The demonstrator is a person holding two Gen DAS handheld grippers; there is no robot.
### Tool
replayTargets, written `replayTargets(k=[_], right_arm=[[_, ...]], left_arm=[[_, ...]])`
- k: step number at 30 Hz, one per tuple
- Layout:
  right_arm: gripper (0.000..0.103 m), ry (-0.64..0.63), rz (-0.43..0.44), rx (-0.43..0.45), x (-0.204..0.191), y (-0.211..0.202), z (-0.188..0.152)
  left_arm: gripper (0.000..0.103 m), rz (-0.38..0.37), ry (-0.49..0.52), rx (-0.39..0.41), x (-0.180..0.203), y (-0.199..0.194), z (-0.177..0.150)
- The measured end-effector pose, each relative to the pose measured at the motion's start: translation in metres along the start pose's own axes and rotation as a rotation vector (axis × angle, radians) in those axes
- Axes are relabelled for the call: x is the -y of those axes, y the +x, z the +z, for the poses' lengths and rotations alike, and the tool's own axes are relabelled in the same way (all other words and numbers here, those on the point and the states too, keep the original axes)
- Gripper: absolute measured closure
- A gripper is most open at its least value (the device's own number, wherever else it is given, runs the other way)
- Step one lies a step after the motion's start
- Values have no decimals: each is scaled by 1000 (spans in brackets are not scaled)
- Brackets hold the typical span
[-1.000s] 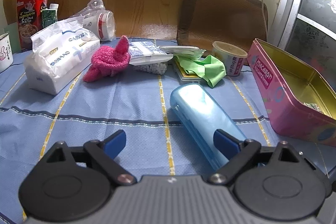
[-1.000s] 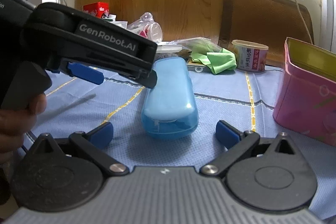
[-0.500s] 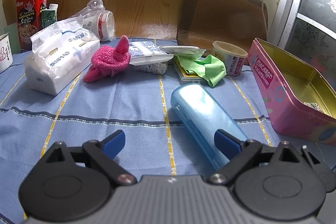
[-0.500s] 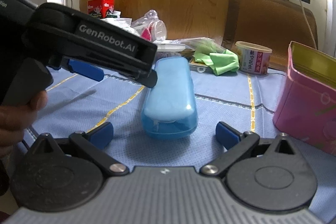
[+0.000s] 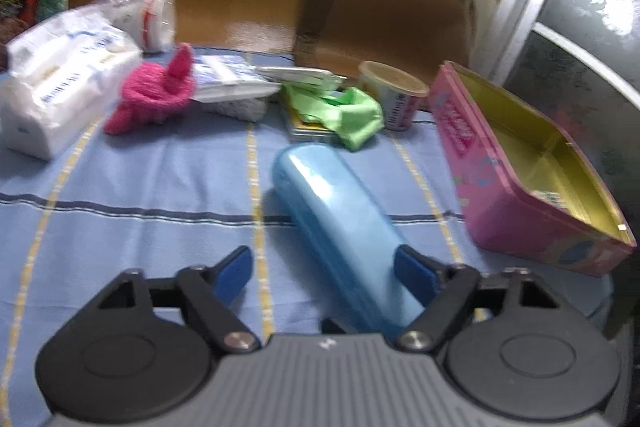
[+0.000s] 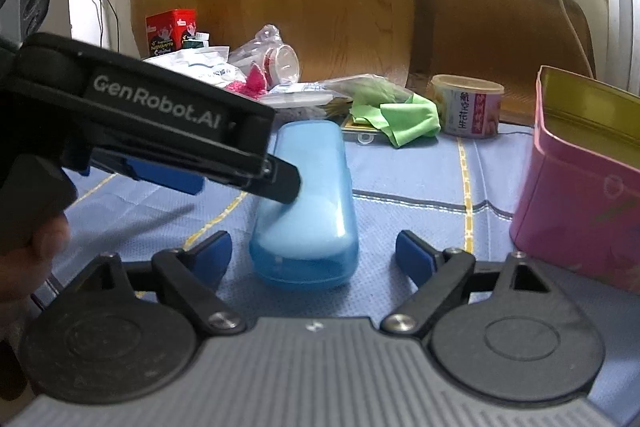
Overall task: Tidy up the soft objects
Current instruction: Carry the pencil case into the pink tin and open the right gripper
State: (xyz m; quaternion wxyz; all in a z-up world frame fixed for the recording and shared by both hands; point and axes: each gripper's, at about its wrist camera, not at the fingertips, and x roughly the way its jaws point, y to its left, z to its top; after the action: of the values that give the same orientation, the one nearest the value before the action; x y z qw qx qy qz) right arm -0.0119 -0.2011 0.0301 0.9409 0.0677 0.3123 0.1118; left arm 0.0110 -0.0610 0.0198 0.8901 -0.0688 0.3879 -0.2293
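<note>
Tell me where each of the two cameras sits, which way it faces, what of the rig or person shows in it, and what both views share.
Left wrist: on the left gripper, facing down its fingers at the blue case between its jaws; only its own fingers show.
Right wrist: on the right gripper, low, at the case's near end; its own fingers, the left gripper and a hand show.
Shared: case, pink tin, green cloth, blue tablecloth.
Both grippers' jaws have just been closing.

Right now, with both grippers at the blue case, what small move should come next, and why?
Probably finish closing the left gripper on the blue case. Its jaws have just been closing with the case between them, and one pad seems to touch its side. The right gripper, also closing, straddles the near end without contact.
</note>
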Motion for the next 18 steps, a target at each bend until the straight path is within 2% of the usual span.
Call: replayTargets(k=[1,2,3,6,10,14,18], right_arm=[[25,-5,1,-1,-1,1,0],[41,-17,-2,2,-2,2,1],[47,-27,1,5,-4,2,1],[47,-18,-10,21,-3,-3,1],[47,-15,-67,151,5,-30,10],[47,-30,-189,267,26,-55,24],[47,19,-327,292,66,-68,30]], left_arm=[[40,-37,-7,-10,0,2,1],[45,-82,-18,-24,0,5,2],[50,-108,-32,-34,1,6,2],[54,-120,21,3,16,-3,4],[54,-178,115,96,50,-21,22],[55,-257,213,122,100,-12,48],[54,-313,298,98,151,25,62]])
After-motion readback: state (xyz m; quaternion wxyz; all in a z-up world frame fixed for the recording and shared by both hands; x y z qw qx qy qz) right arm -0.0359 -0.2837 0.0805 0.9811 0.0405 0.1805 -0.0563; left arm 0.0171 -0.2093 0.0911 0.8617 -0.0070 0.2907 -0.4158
